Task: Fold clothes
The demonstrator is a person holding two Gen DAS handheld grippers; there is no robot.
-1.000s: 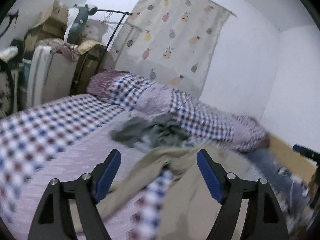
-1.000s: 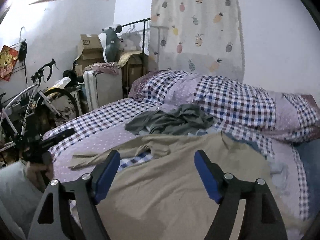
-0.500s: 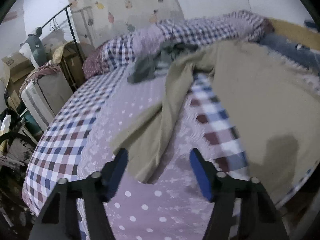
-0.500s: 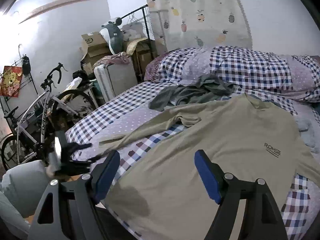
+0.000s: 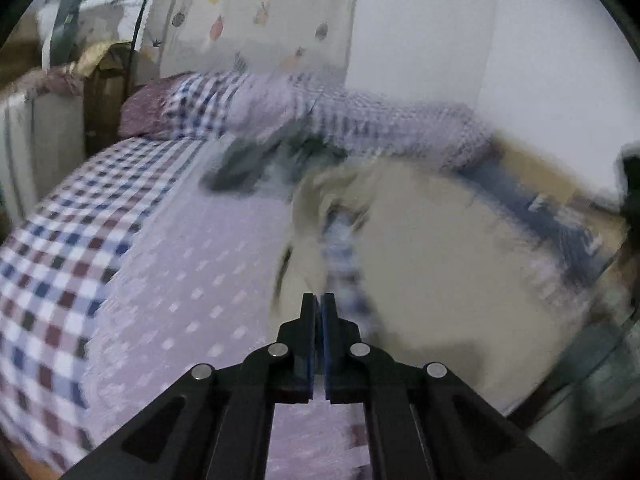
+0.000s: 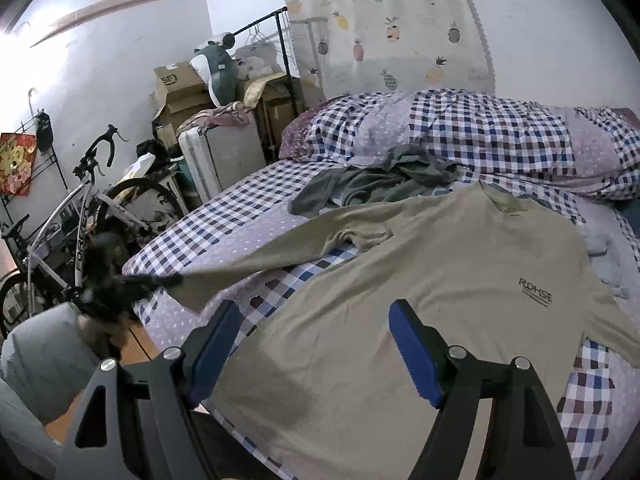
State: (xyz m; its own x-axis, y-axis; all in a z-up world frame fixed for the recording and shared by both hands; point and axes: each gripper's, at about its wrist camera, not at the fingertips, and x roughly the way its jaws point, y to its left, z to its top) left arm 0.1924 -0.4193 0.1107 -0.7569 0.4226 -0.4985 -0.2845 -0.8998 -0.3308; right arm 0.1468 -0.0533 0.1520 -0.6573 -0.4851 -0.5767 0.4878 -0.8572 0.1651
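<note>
A beige long-sleeve shirt [image 6: 460, 280] lies flat, front up, on the checked bed [image 6: 224, 224]. Its sleeve [image 6: 280, 248] stretches out to the left, past the bed's edge. My left gripper [image 6: 170, 280], blurred in the right wrist view, is shut on the cuff. In the left wrist view the left gripper [image 5: 319, 300] has its jaws pressed together, and the blurred shirt [image 5: 460, 260] runs away from them. My right gripper [image 6: 316, 344] hangs open over the shirt's lower hem with nothing in it. A crumpled grey garment [image 6: 380, 184] lies beyond the collar.
A rolled checked duvet [image 6: 480, 136] lies along the head of the bed. Left of the bed stand a bicycle [image 6: 80, 216], a pale suitcase [image 6: 216, 160], cardboard boxes [image 6: 180, 92] and a clothes rack [image 6: 280, 40]. A person's grey sleeve [image 6: 44, 352] is at bottom left.
The left gripper went from open to shut on the sleeve's cuff and has drawn the sleeve out to the left. The right gripper stays open over the hem.
</note>
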